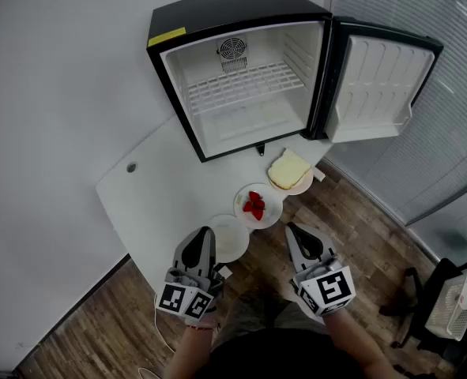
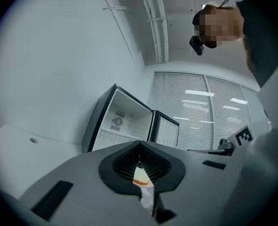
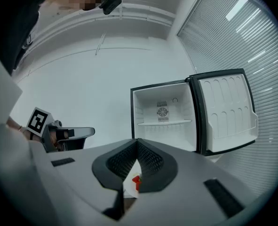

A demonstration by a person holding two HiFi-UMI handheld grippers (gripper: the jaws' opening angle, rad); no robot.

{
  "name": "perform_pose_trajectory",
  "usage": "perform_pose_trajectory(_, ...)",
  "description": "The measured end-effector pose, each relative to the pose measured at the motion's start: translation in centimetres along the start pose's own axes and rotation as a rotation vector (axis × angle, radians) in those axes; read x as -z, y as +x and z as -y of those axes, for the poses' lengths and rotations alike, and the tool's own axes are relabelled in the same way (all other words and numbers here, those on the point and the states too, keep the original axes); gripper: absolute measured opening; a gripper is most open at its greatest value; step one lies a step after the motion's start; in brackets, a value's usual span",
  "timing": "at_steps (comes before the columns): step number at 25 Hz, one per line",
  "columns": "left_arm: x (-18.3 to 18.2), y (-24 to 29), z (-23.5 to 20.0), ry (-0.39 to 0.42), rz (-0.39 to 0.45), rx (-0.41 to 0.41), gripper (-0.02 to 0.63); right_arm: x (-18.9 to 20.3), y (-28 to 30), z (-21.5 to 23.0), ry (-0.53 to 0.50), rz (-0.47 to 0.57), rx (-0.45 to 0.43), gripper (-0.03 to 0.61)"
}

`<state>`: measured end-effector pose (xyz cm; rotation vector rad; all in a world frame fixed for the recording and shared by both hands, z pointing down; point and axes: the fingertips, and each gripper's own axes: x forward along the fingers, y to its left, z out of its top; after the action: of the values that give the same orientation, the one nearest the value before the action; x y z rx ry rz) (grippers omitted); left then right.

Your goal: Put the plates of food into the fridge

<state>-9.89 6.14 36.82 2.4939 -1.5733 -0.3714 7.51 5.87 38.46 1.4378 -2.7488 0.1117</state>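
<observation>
Plates (image 1: 269,197) show only as slivers in both gripper views, behind the clenched, empty left gripper (image 1: 205,231) and right gripper (image 1: 291,227).

No words, brands or numbers can be read anywhere. A yellow label (image 1: 166,36) sits on the fridge (image 1: 233,6) at its top front edge, by the left corner, its print too small to read. The cubes on the left gripper (image 1: 205,234) and right gripper (image 1: 291,229) carry black-and-white square markers, patterns without letters.
</observation>
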Motion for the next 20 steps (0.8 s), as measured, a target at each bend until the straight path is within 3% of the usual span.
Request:
perform_pose_trajectory(12,-0.3,0.4,0.0,-0.004,0.006,0.019,0.008,-0.6,0.6,-0.4,0.029,0.045,0.007,0.005)
perform_pose_trajectory(20,-0.5,2.3,-1.4,-0.013,0.015,0.051,0.008,-0.2,3.0,-0.3,-0.015,0.011,0.013,0.005)
